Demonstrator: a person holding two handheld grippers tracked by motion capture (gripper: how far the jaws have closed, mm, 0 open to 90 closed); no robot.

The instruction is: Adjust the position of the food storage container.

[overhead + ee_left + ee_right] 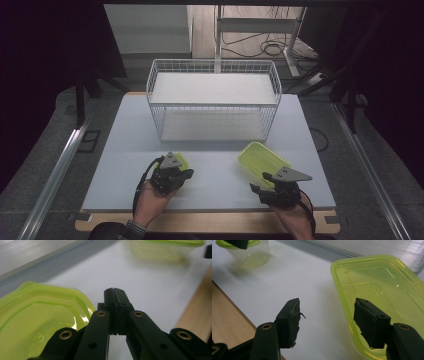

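A small yellow-green tub stands on the white table, just beyond my left gripper. In the left gripper view this tub lies to the left of my left gripper, whose jaws are shut with nothing between them. A larger rectangular yellow-green tub sits open at the front right. My right gripper is open and straddles the near wall of the large tub: one pad hangs over its inside, the other stays outside. Neither pad presses on the wall.
A white wire basket with two levels stands at the back middle of the table. A wooden strip runs along the front edge. Chair and desk legs and cables are on the floor behind the table.
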